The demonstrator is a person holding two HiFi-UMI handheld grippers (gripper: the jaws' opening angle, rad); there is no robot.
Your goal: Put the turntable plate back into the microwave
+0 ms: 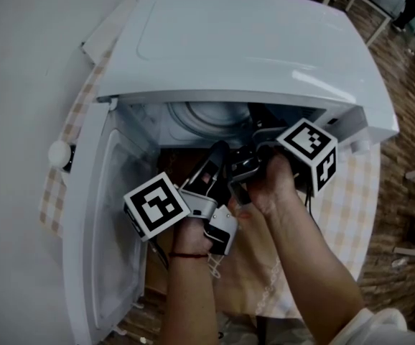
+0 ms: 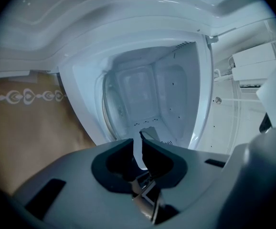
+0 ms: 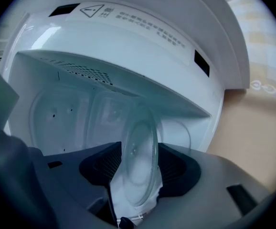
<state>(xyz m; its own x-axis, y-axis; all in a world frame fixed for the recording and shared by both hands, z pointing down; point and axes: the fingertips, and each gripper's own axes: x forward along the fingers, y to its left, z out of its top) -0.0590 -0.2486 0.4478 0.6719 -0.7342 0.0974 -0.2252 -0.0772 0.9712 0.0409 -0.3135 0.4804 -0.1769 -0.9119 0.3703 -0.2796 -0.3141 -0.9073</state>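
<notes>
**Glass plate held in the mouth of an open microwave**

On the far left, the microwave's door (image 1: 114, 228) hangs wide open, its inner face towards me. The white microwave (image 1: 250, 42) sits on a table covered with a checked cloth (image 1: 351, 200).

Just right of the door, my left hand (image 1: 193, 232) holds the left gripper (image 1: 217, 153), which points into the dark opening from the near side. Its black-and-white marker cube (image 1: 157, 207) faces up. In the left gripper view, the left gripper (image 2: 140, 136) has its jaws drawn almost together, with only a thin slit between them and nothing in it. Beyond them I see the pale inside walls of the oven, and brown cloth with a lace pattern on the left.

In the middle, the round glass plate (image 1: 207, 113) shows at the far part of the opening, under the front edge of the oven's top.

To the right, my right hand (image 1: 276, 185) holds the right gripper (image 1: 256, 136), its marker cube (image 1: 308, 153) tilted. This gripper also reaches into the opening, close beside the left one. In the right gripper view, the right gripper (image 3: 139, 149) is clamped on the plate (image 3: 137, 175). The clear disc runs between the two dark pads and extends into the white chamber. I cannot tell whether the plate touches the chamber floor.

On the far right, beyond the table's edge, is a wooden floor (image 1: 408, 121).
</notes>
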